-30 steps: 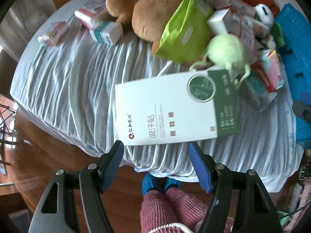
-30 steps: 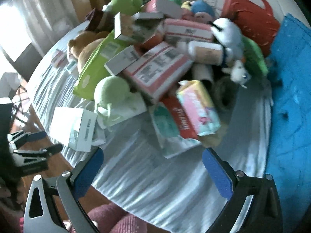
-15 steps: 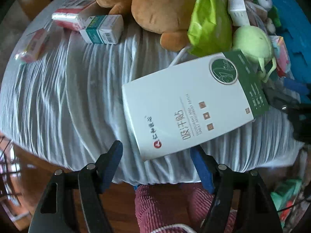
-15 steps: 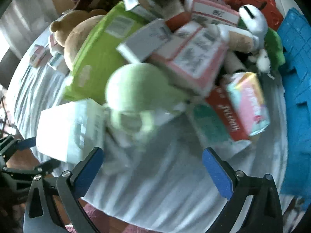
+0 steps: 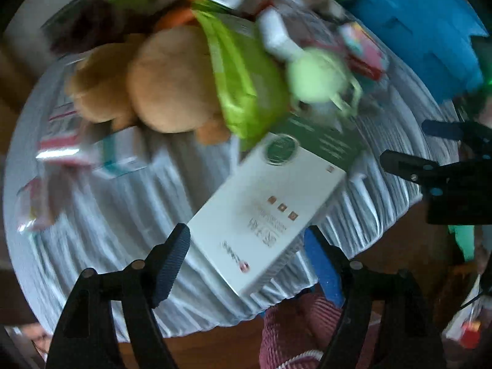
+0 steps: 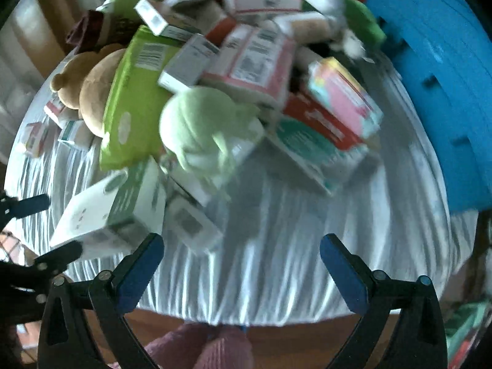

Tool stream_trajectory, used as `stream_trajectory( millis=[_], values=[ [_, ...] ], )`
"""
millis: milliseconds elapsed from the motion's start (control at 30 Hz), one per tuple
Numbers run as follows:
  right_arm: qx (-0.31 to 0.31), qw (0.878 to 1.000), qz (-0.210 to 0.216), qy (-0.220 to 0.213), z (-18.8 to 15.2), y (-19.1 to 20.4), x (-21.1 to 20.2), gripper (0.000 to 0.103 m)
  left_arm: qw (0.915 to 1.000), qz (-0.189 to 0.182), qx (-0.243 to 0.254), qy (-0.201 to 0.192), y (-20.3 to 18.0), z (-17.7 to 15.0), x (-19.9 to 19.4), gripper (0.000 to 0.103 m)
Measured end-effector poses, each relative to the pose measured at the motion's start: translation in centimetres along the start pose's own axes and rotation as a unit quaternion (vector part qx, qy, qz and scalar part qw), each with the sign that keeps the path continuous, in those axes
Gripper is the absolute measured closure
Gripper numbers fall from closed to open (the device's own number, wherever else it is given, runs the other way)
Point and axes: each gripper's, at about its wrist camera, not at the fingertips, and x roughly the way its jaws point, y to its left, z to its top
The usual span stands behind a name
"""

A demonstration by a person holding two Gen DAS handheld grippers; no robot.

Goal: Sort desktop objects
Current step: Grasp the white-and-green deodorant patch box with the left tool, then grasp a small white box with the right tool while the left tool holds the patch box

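A white and green box [image 5: 270, 212] lies at the near edge of the grey cloth [image 5: 101, 215]. My left gripper [image 5: 246, 243] is open, its two fingers on either side of the box's near end. The box also shows in the right wrist view [image 6: 107, 206], with the left gripper's fingers [image 6: 27, 206] beside it. My right gripper [image 6: 240, 246] is open and empty above bare cloth. A pale green plush [image 6: 203, 132] sits just beyond it, also in the left wrist view [image 5: 316, 77].
A pile of boxes and packets [image 6: 255, 58], a lime green pack [image 5: 243, 83] and a brown plush bear [image 5: 147, 83] fill the table's back. A blue mat [image 6: 436, 77] lies at the right. Small boxes [image 5: 77, 147] lie at the left. The table edge is close.
The left gripper has swung round and moved closer, so the white box now lies diagonally between its fingers. The right gripper has moved in towards the green plush and the pile.
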Motion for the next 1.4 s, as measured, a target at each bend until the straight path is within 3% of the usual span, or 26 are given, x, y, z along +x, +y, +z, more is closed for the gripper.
stream_trajectory(
  millis=[133,333,400,467,567,667,767,900,967,1033,1200,1267,1400],
  values=[
    [0.012,1.000,0.004,0.004,-1.3,-1.3,0.3,0.000,0.9993,0.019,0.030,0.007,-2.7,0.6,0.3,0.027],
    [0.063,0.998,0.004,0.011,-3.2,-2.1,-0.1,0.000,0.9966,-0.001,0.081,0.008,-3.0,1.3,0.4,0.027],
    [0.077,0.997,-0.003,0.011,-3.8,-1.8,-0.7,0.000,0.9951,-0.022,0.095,0.019,-3.2,2.0,1.7,0.023],
    [0.106,0.994,-0.016,0.005,-4.5,-1.6,-1.3,0.000,0.9922,-0.008,0.124,0.014,-3.8,2.1,2.6,0.018],
    [0.147,0.989,-0.016,0.002,-5.5,-1.3,-1.7,0.000,0.9879,-0.023,0.152,0.018,-4.1,2.5,3.9,0.015],
    [0.166,0.986,-0.031,0.001,-6.3,-0.6,-2.0,0.000,0.9901,-0.059,0.124,0.031,-3.1,2.7,5.5,0.019],
    [0.159,0.987,-0.036,0.000,-6.6,0.0,-2.1,0.000,0.9935,-0.070,0.090,0.007,-1.3,1.7,4.5,0.020],
    [0.143,0.989,-0.031,-0.006,-6.0,0.8,-1.6,0.000,0.9962,-0.030,0.077,-0.030,-0.5,-0.1,1.8,0.021],
    [0.131,0.991,-0.021,-0.009,-5.2,1.2,-1.1,0.000,0.9972,-0.027,0.052,-0.046,0.5,-0.6,0.3,0.021],
    [0.116,0.993,-0.016,-0.007,-4.3,1.7,-0.3,0.000,0.9979,0.005,0.023,-0.060,1.5,-0.7,-0.5,0.025],
    [0.071,0.997,0.002,0.008,-2.2,2.6,2.5,0.000,0.9992,0.007,-0.027,-0.028,3.3,-0.2,2.1,0.026],
    [0.053,0.998,0.012,0.014,-1.7,2.9,3.6,0.000,0.9983,0.033,-0.030,-0.038,3.1,0.0,2.5,0.026],
    [0.032,0.999,0.026,0.033,-1.3,3.2,5.8,0.000,0.9970,0.045,-0.052,-0.036,3.1,0.3,2.9,0.024]
  ],
)
